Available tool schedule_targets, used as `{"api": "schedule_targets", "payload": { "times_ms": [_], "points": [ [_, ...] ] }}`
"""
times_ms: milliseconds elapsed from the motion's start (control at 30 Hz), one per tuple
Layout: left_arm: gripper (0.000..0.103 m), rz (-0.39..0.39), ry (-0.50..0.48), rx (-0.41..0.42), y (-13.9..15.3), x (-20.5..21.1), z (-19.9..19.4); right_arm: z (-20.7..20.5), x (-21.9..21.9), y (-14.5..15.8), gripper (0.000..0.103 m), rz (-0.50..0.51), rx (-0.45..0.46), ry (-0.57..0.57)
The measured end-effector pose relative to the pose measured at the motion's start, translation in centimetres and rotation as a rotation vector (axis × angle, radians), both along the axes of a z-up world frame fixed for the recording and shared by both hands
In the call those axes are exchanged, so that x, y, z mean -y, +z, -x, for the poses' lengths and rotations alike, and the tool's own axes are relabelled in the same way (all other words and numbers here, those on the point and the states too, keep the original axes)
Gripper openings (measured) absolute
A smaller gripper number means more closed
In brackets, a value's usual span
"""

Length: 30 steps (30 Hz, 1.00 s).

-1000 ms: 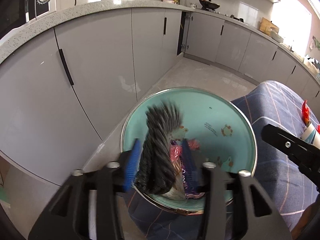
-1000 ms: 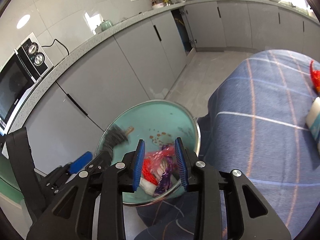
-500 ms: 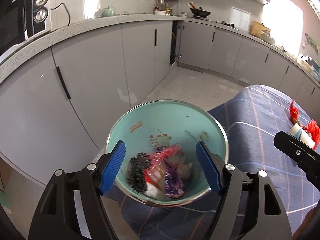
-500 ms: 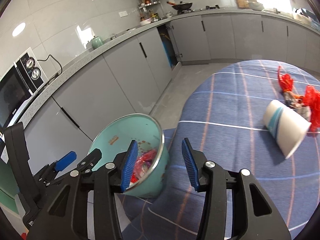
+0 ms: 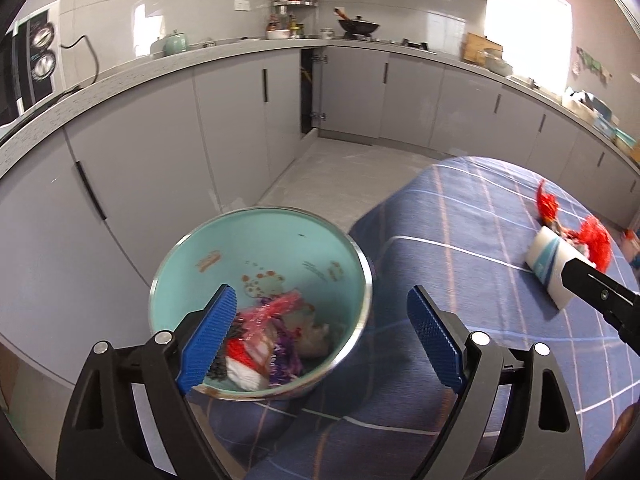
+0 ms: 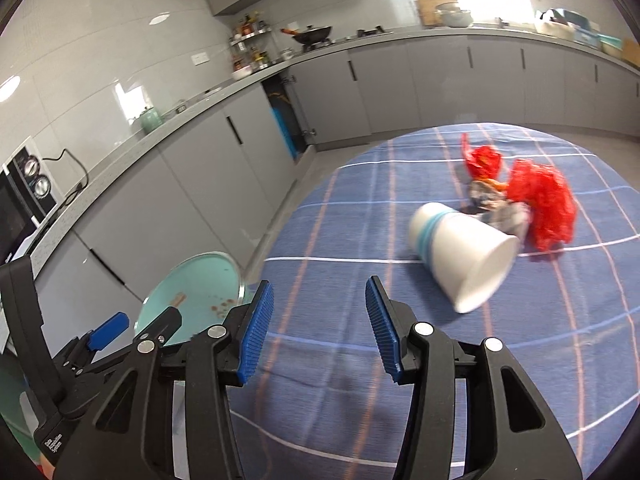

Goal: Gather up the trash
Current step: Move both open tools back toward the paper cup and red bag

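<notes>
A teal bowl [image 5: 260, 248] stands at the edge of the blue checked tablecloth [image 5: 460, 272], holding crumpled trash [image 5: 264, 340]: red, pink and purple wrappers and a dark lump. My left gripper [image 5: 320, 340] hovers over the bowl's near side, its jaws opening, with nothing pressed between the pads. My right gripper [image 6: 318, 332] is open and empty above the cloth [image 6: 340, 216], right of the bowl [image 6: 192, 280]. Ahead of it a white paper cup [image 6: 464, 252] lies on its side. Red crumpled wrappers [image 6: 540, 204] and greyish scraps [image 6: 496, 208] lie just behind the cup.
Grey kitchen cabinets [image 5: 160, 152] curve around the left and back, with floor between them and the table. A microwave [image 6: 20, 188] sits on the counter at the left. My left gripper's blue finger [image 6: 108, 328] shows low on the left in the right wrist view.
The left gripper let a dark bristly lump drop into the bowl and spread wide. The right gripper released a wrapper bundle into the bowl, then swung right toward the cup.
</notes>
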<state>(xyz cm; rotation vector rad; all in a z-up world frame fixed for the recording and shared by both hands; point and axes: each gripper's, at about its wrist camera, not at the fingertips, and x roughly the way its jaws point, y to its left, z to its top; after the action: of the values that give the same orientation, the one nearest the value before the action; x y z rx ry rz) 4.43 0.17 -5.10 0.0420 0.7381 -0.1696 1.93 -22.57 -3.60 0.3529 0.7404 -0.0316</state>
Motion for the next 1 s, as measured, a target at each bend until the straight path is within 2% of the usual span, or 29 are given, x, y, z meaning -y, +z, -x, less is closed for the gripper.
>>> {"api": "schedule_targets", "payload": {
  "times_ms": [433,700,1000],
  "points": [
    [0.088,-0.025,-0.134,-0.016,0.0,5.9,1.3,3.1,6.2,-0.6,0.048,-0.011,-0.005,-0.129],
    [0.088,-0.013,-0.195,-0.039,-0.2,9.6,1.6,4.8,10.0,-1.0,0.048,0.007,-0.008,-0.196],
    [0.087,0.021,-0.258,-0.059,0.6,14.9,0.2,5.2,15.0,-1.6,0.048,0.002,-0.019,-0.263]
  ]
}}
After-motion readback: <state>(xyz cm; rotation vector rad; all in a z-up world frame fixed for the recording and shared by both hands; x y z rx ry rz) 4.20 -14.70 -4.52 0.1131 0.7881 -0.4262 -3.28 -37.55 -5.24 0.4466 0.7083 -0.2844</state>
